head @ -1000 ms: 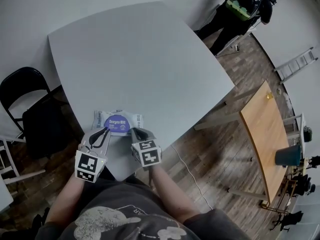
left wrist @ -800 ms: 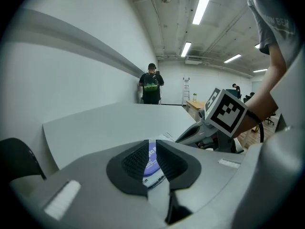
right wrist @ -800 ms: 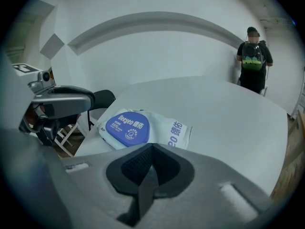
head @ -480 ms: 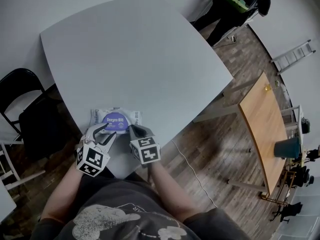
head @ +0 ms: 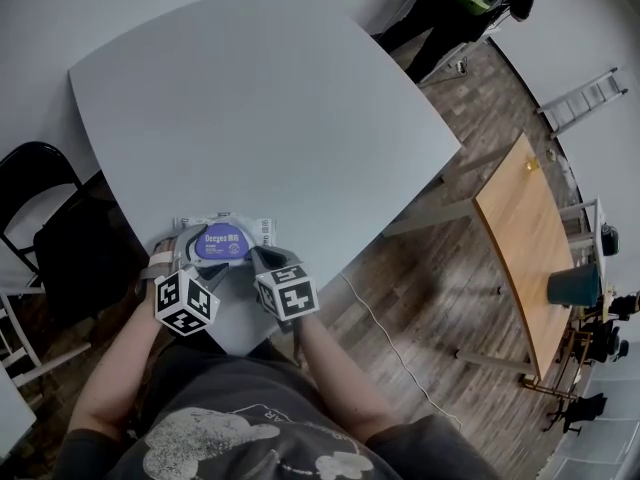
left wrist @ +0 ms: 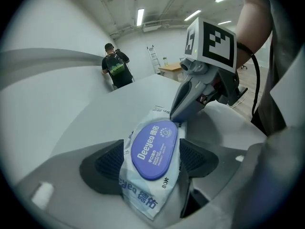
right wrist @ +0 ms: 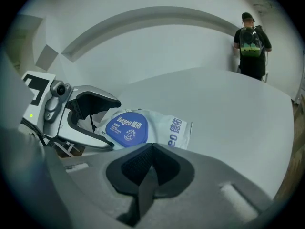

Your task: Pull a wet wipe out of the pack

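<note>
A white wet-wipe pack (head: 222, 239) with a purple oval lid (left wrist: 154, 148) lies flat near the front edge of the grey table (head: 270, 98). My left gripper (left wrist: 152, 159) has just been opening and now straddles the pack's near end, its jaws wide on either side; the pads do not visibly squeeze it. The lid looks closed and no wipe shows. My right gripper (right wrist: 150, 151) is shut and empty, with its tip (left wrist: 183, 111) resting at the pack's right edge. In the right gripper view the pack (right wrist: 143, 128) sits just beyond the closed jaws, and the left gripper (right wrist: 90, 113) stands open at its left.
A black folding chair (head: 60, 228) stands left of the table. A wooden table (head: 530, 258) and a ladder (head: 585, 103) are to the right. A person with a backpack (head: 455, 8) stands beyond the table's far corner. The table's front edge runs just under my grippers.
The left gripper has rolled, sunk toward the pack, and its jaws have gone from nearly shut to wide open around the pack's end. The right gripper has stayed put.
</note>
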Demonstrator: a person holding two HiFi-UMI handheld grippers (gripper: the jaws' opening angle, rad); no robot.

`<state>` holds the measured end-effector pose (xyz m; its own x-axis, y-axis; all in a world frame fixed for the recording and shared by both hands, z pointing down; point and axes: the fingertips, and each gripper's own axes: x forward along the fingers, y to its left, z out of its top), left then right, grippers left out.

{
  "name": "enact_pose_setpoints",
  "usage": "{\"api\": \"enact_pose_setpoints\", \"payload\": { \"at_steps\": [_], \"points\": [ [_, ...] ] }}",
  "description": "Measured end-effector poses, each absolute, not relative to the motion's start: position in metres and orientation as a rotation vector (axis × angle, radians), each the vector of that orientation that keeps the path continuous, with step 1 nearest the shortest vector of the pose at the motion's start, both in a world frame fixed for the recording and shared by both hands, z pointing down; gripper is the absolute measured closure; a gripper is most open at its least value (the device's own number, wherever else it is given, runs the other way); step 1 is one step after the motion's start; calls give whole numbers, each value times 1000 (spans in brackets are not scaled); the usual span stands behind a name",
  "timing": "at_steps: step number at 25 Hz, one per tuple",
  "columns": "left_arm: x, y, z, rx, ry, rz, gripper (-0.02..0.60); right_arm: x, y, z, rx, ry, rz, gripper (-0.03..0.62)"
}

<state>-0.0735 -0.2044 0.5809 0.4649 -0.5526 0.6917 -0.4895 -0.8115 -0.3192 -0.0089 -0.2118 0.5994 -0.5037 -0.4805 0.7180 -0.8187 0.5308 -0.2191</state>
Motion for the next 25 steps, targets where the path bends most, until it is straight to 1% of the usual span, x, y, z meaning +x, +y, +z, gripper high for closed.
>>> {"api": "enact_pose_setpoints", "payload": {
  "at_steps": [5, 10, 12, 25],
  "points": [
    [-73, -208, 582, -2660, 861, -1335, 170, -10, -212, 599, 1051, -2180, 757, 602],
    [-72, -209, 580, -2664, 828, -1351, 175, -9, -212, 601, 1050, -2177, 762, 602],
    [-72, -211, 577, -2657, 838, -1338, 195, -10, -212, 599, 1055, -2182, 767, 602],
    [-72, -212, 582, -2690, 756, -1389, 186, -8, -212, 602, 1064, -2183, 787, 602]
  ]
}}
